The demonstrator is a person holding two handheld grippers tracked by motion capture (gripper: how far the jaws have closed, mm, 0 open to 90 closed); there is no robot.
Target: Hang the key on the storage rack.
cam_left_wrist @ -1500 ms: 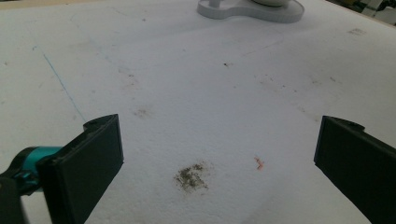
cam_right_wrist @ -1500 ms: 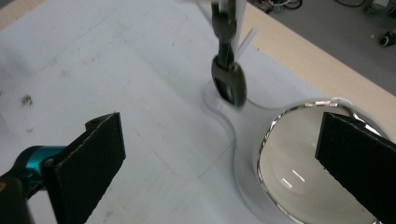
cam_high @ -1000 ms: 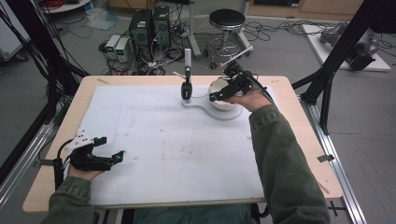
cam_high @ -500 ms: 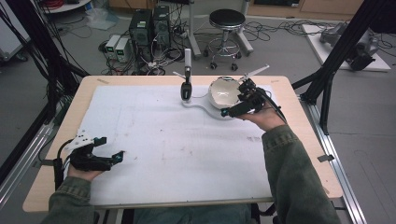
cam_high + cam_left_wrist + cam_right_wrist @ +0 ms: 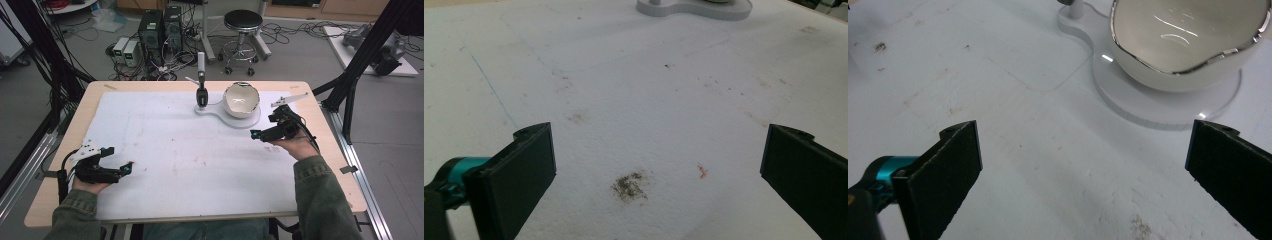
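White glossy bowl (image 5: 241, 100) sits tilted on its stand (image 5: 250, 121), just ahead of the right tool (image 5: 263, 133), jaws wide apart, empty. Risk: a pinch on the slick rim could slip or tip it. Left tool (image 5: 120, 170) also open, well apart.

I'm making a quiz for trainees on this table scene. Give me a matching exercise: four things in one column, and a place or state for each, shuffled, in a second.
Things:
1. left tool
2. right tool
3. bowl
4. stool

Places or states:
a. on the floor beyond the table
b. tilted on the white base
c. open, near the table's front left corner
d. open, just short of the bowl

Pairs: 1-c, 2-d, 3-b, 4-a
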